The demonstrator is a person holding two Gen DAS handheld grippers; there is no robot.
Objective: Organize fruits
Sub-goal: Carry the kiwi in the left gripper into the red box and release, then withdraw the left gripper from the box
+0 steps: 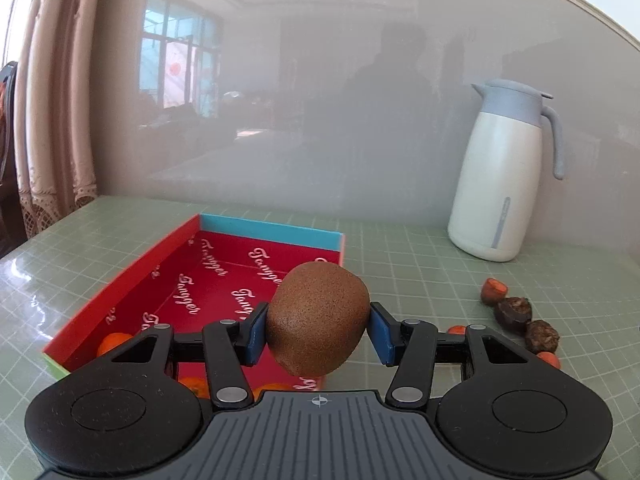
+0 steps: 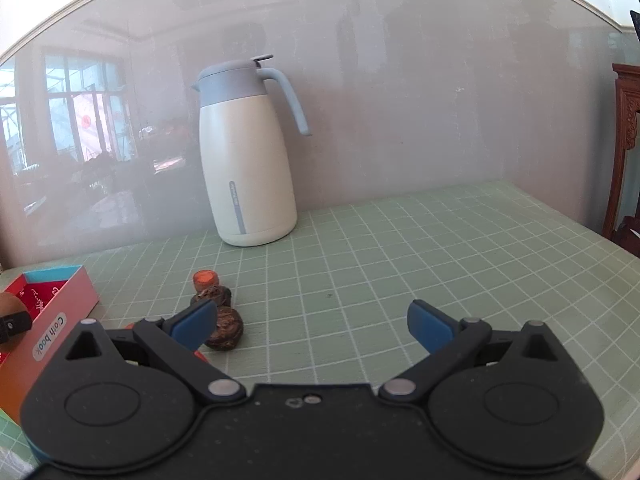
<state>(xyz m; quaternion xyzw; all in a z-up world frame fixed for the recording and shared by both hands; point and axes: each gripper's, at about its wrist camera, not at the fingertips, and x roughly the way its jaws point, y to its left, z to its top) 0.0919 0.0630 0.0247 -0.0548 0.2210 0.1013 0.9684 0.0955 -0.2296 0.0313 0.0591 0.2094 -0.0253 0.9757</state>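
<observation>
Kiwi (image 1: 318,318), brown and fuzzy, sits clamped between the blue pads of the left hand-held gripper (image 1: 318,330), raised above the near right corner of a red open box (image 1: 120,280). Right hand-held gripper (image 2: 312,326) is spread wide and holds nothing, just beside dark fruits (image 2: 225,328) on the green table (image 2: 400,260).

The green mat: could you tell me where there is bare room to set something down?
Bare green mat lies right of the thermos jug, ahead of the right gripper. It is crowded beside the red box, where dark fruits cluster.
</observation>
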